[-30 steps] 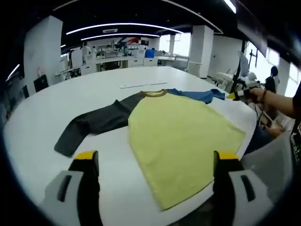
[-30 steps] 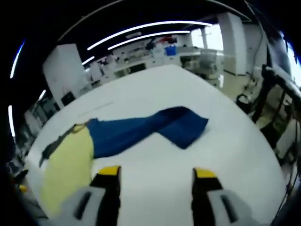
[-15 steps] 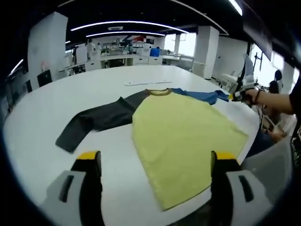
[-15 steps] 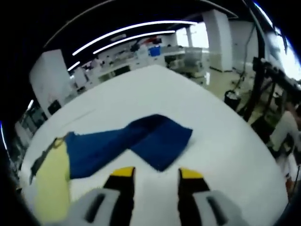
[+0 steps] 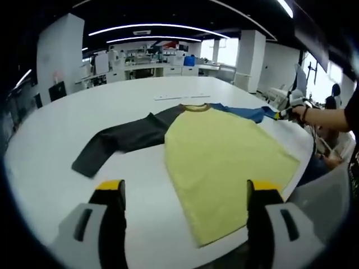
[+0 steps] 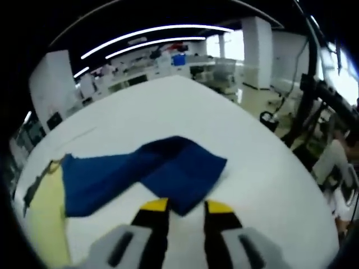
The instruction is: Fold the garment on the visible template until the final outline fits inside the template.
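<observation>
In the left gripper view, the left gripper [image 5: 185, 196] hangs above the near edge of the white table [image 5: 50, 145] with its yellow-tipped jaws spread wide and nothing between them. Just beyond the jaws lies the shirt [image 5: 224, 157], flat on the table, its pale yellow body reaching to the table's near edge. The dark grey sleeve [image 5: 115, 143] stretches away to the left of the body, bent partway along. Farther off, at the collar, the blue sleeve [image 5: 241, 112] runs to the right, where a person's hand [image 5: 311, 115] holds the right gripper [image 5: 280, 114] at the sleeve's end. A thin pale strip [image 5: 176, 97] lies on the table past the collar.

In the right gripper view, the right gripper's jaws stand only a little apart, the folded corner of the blue sleeve [image 6: 151, 171] lying right at their tips; whether they have hold of the cloth, I cannot tell. Beyond, the sleeve runs left to the yellow body. Desks and white pillars stand far behind.
</observation>
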Demonstrator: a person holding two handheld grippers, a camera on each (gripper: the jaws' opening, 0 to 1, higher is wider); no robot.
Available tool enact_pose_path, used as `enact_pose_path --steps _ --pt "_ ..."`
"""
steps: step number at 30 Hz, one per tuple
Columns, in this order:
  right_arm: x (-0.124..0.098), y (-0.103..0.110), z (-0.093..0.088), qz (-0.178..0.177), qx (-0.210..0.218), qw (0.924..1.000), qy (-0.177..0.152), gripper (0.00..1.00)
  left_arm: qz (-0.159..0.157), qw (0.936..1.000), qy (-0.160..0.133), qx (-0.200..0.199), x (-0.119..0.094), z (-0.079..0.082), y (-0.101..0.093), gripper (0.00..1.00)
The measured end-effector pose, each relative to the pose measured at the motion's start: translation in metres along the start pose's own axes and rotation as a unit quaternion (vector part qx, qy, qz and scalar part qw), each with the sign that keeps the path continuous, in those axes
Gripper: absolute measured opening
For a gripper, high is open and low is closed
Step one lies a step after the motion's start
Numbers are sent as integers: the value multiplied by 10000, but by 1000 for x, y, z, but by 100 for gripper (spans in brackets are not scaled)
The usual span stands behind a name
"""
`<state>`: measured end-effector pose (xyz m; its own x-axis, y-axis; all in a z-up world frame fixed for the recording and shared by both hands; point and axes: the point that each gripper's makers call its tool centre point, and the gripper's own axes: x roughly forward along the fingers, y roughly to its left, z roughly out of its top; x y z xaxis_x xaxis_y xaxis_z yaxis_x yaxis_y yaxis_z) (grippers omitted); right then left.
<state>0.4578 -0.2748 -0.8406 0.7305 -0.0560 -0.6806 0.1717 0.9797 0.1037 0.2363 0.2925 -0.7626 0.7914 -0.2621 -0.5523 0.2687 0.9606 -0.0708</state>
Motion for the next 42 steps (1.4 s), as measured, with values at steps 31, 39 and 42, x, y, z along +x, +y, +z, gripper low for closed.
enact_pose_path --steps 31,39,42 --pt "-40 -13 -6 188 -741 9965 323 0 -85 9999 -30 119 -3 5 -7 86" --pt "-47 -30 -5 206 -892 9951 384 0 -145 9998 4 147 -3 2 -7 86" --pt "-41 -42 -1 173 -987 9941 414 0 -172 9997 -9 162 -3 3 -9 87"
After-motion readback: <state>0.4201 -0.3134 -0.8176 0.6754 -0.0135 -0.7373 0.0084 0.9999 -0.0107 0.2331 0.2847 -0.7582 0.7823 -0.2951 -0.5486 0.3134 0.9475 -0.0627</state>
